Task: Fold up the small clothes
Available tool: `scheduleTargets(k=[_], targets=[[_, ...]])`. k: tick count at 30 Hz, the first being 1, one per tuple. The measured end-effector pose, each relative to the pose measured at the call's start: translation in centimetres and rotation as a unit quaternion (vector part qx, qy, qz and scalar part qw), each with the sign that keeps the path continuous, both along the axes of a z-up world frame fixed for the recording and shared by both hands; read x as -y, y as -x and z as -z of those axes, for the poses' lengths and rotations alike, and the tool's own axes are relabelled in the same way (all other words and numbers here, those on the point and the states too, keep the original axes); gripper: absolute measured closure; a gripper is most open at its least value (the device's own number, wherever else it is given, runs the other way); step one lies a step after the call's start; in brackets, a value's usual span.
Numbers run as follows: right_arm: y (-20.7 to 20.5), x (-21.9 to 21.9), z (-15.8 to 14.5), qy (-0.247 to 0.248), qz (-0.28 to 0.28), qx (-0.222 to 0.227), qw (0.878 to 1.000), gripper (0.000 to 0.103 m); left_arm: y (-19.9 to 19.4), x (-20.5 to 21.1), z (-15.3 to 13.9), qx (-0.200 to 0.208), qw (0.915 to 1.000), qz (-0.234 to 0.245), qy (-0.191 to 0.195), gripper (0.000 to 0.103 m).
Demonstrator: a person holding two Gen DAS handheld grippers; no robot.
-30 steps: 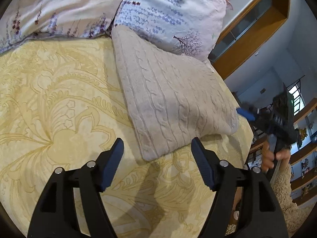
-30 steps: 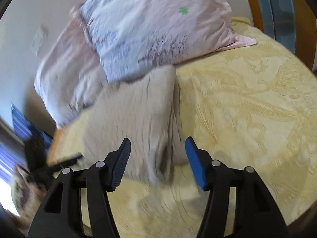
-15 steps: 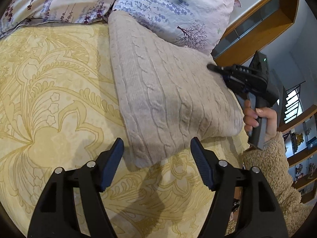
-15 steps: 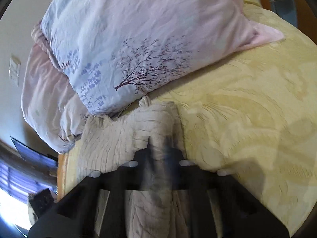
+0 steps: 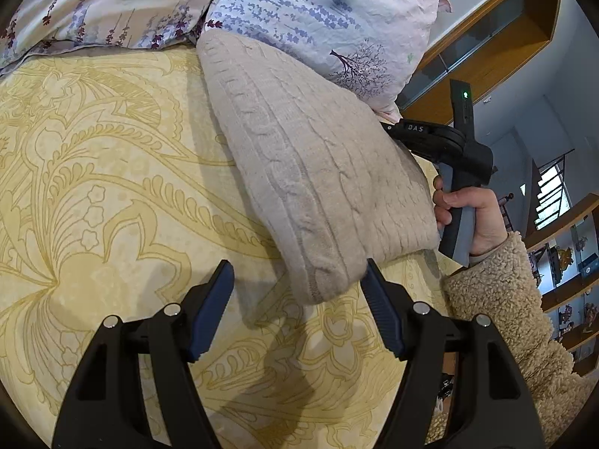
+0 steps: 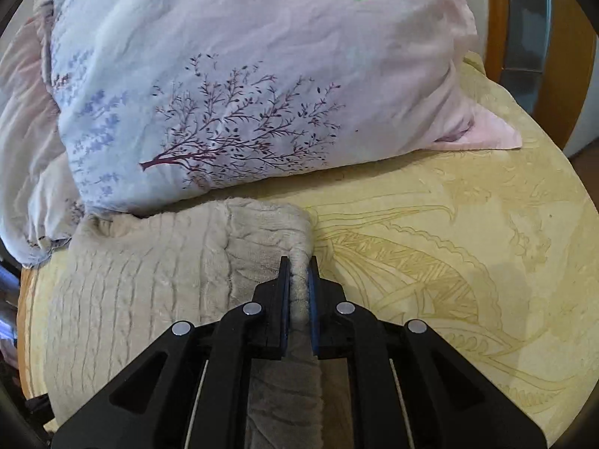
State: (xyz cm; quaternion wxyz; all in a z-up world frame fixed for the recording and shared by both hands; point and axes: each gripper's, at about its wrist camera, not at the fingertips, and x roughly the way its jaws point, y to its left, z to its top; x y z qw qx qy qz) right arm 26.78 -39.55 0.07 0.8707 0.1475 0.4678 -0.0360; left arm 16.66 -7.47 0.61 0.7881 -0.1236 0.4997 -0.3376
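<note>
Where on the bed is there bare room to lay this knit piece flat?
Bare bedspread lies open beside the beige knit garment, below the floral pillows. More bare spread shows past the garment edge pinched in the right gripper. It is crowded where the garment butts the pillows. The left gripper is open.

A bed (image 5: 93,194) covered with a pale yellow spread printed with large darker yellow floral scrolls. A folded beige cable-knit sweater (image 5: 310,172) lies on it, its near corner raised slightly off the spread and its far end touching the pillows. Two floral pillows rest along the far edge: a pink one (image 5: 105,3) on the left and a pale blue one (image 5: 322,11) with a tree print on the right.
</note>
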Motion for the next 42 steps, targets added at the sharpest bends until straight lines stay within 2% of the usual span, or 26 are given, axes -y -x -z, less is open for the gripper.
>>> scheduleTargets(k=[2,3,5,6,8,10,13,20,23,25,27,29,32,36,39,42], targets=[[0.0,-0.1,-0.6,-0.002,-0.003,0.001,1.000,0.093,0.2,-0.2,-0.1,0.002,1.0000,-0.001,0.006,0.034],[0.7,0.3,-1.3,-0.018,0.003,0.008,1.000,0.090,0.5,-0.5,-0.3,0.004,0.9999,0.000,0.015,0.034],[2.6,1.5,-2.3,-0.050,0.013,0.020,0.998,0.077,1.1,-1.4,-0.8,0.010,0.9994,-0.003,0.033,0.032],[4.1,2.0,-3.0,-0.073,0.018,0.032,0.997,0.063,1.3,-1.7,-1.0,0.012,0.9992,-0.004,0.039,0.032],[6.6,2.8,-3.5,-0.112,0.021,0.049,0.992,0.054,1.2,-2.2,-1.4,0.013,0.9986,-0.017,0.048,0.032],[9.3,3.0,-3.7,-0.146,0.017,0.052,0.988,0.054,0.8,-2.4,-1.3,0.004,0.9981,-0.026,0.055,0.033],[12.1,2.5,-3.4,-0.167,0.003,0.045,0.985,0.054,0.2,-2.1,-0.7,-0.015,0.9971,-0.037,0.065,0.035],[14.8,1.2,-1.9,-0.185,-0.018,0.029,0.982,0.056,-0.9,-0.8,0.2,-0.047,0.9944,-0.050,0.080,0.053],[15.3,0.8,-1.1,-0.192,-0.023,0.025,0.981,0.068,-1.0,-0.5,0.4,-0.054,0.9938,-0.054,0.080,0.059],[15.6,0.5,-1.3,-0.184,-0.034,0.037,0.982,0.092,-0.9,-0.2,0.5,-0.052,0.9943,-0.058,0.073,0.066],[16.0,0.6,-2.0,-0.175,-0.034,0.056,0.982,0.094,-0.8,-0.2,0.6,-0.050,0.9948,-0.059,0.066,0.076],[16.6,0.7,-3.3,-0.151,-0.030,0.083,0.985,0.094,-0.6,-0.1,0.4,-0.046,0.9954,-0.058,0.061,0.079],[17.0,0.9,-4.5,-0.104,-0.022,0.095,0.990,0.095,0.0,0.4,0.1,-0.030,0.9971,-0.053,0.044,0.080],[16.1,0.6,-1.5,-0.066,-0.011,0.034,0.997,0.095,0.8,1.8,-0.4,0.009,0.9987,-0.048,-0.013,0.078],[16.3,0.2,-0.9,-0.050,-0.006,0.040,0.998,0.095,1.2,2.2,-0.6,0.030,0.9976,-0.047,-0.043,0.073],[16.3,0.3,-0.9,-0.051,-0.008,0.038,0.998,0.094,1.4,2.3,-0.7,0.039,0.9967,-0.046,-0.055,0.071]])
